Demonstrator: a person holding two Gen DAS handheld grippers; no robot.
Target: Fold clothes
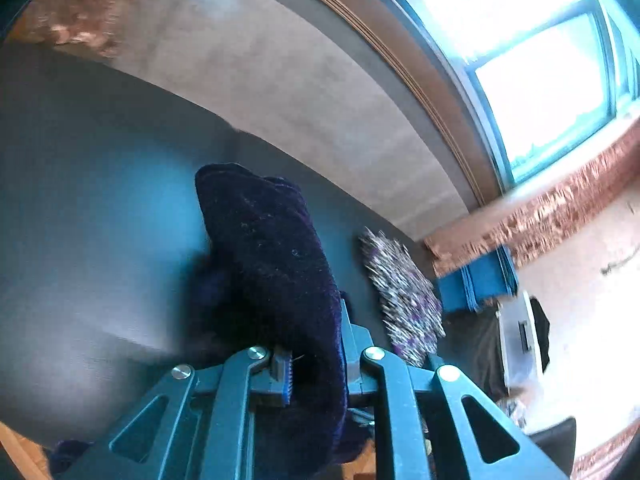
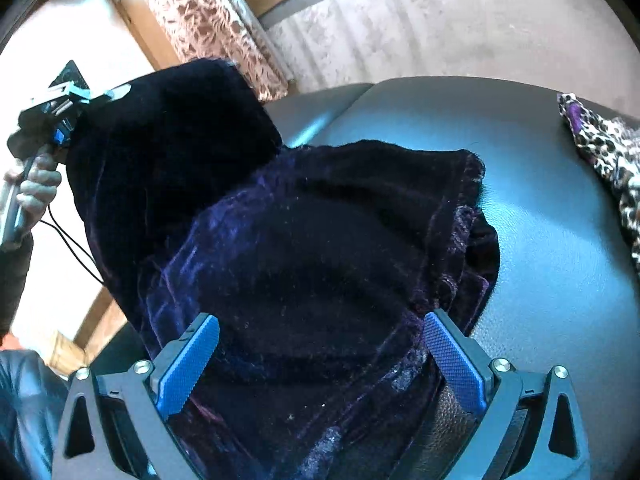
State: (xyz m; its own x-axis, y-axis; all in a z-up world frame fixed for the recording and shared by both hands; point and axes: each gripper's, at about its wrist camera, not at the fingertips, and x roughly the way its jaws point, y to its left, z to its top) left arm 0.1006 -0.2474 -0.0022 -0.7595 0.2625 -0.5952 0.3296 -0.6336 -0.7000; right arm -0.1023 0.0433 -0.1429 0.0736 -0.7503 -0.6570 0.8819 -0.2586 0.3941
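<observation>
Velvet garment (image 2: 304, 248) hangs pinched in left claw (image 1: 316, 364) above couch (image 2: 540, 200).

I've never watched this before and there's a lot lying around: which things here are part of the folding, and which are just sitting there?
Part of the job:
- dark velvet garment
- left tongs, pinching a fold of it
- right tongs, open over it

Just lying about:
- leopard-print cloth
- blue stack
- pale rug

no readable text, labels, brands, numbers or signs anywhere
</observation>
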